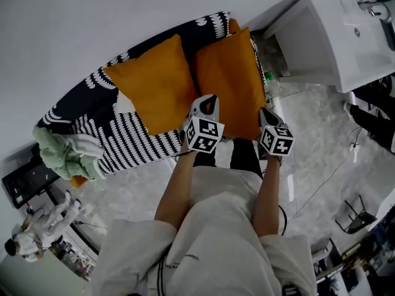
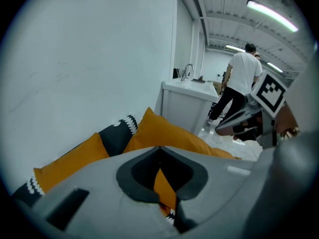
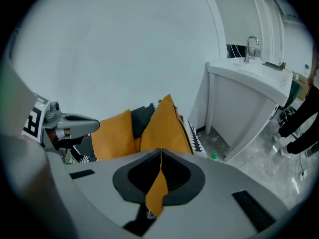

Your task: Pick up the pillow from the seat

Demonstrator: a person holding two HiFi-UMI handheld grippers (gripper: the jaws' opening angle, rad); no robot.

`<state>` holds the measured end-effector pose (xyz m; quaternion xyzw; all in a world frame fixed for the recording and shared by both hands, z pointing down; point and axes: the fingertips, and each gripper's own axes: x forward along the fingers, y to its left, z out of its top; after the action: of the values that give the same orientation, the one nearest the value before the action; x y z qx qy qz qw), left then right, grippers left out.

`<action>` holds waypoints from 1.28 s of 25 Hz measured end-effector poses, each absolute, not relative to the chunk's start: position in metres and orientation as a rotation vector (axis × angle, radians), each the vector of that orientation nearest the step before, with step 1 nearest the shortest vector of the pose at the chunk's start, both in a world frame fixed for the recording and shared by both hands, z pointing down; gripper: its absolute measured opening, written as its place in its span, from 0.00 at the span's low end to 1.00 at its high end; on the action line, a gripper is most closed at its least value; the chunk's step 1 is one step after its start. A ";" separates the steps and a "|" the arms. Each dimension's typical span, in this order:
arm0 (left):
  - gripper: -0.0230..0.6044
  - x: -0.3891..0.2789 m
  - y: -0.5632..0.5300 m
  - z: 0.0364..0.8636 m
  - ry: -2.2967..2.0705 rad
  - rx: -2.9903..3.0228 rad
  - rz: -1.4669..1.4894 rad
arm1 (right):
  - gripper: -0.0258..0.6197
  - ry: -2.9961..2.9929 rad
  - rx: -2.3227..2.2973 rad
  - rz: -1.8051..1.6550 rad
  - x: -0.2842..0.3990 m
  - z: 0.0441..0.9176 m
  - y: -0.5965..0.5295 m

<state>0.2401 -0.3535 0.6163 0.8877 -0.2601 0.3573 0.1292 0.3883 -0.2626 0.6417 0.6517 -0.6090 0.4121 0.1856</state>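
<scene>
Pillow point(image 1: 228, 82), orange, plump and square, is leaning with one corner up at the right end of the seat point(image 1: 133, 137), not yet lifted. A second pillow point(image 1: 157, 88) is sitting just beside it. The left gripper point(image 1: 208, 98) and right gripper point(image 1: 266, 112) are hovering at its front edge, both with jaws pressed together, gripping nothing. Opening, grasping and lifting are all remaining, I judge.

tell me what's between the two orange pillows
Only a narrow wedge of the black-and-white sofa cover separates the left pillow from the right pillow; nothing else lies there. The head view shows it best.
</scene>
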 end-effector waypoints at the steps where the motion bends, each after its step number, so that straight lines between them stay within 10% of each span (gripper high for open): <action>1: 0.05 0.240 -0.355 0.621 -0.772 2.560 1.055 | 0.05 -1.719 1.824 1.164 0.393 0.645 -0.267; 16: 0.05 0.310 -0.351 0.683 -0.884 2.334 1.179 | 0.06 -1.838 1.624 1.374 0.456 0.706 -0.306; 32: 0.05 0.313 -0.363 0.701 -0.958 2.243 1.339 | 0.64 -1.920 1.275 1.635 0.429 0.766 -0.323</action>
<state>0.3125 -0.3626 0.7014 0.7931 -0.3389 0.4735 0.1787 0.4294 -0.3226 0.7664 0.4455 -0.6709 0.5715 0.1574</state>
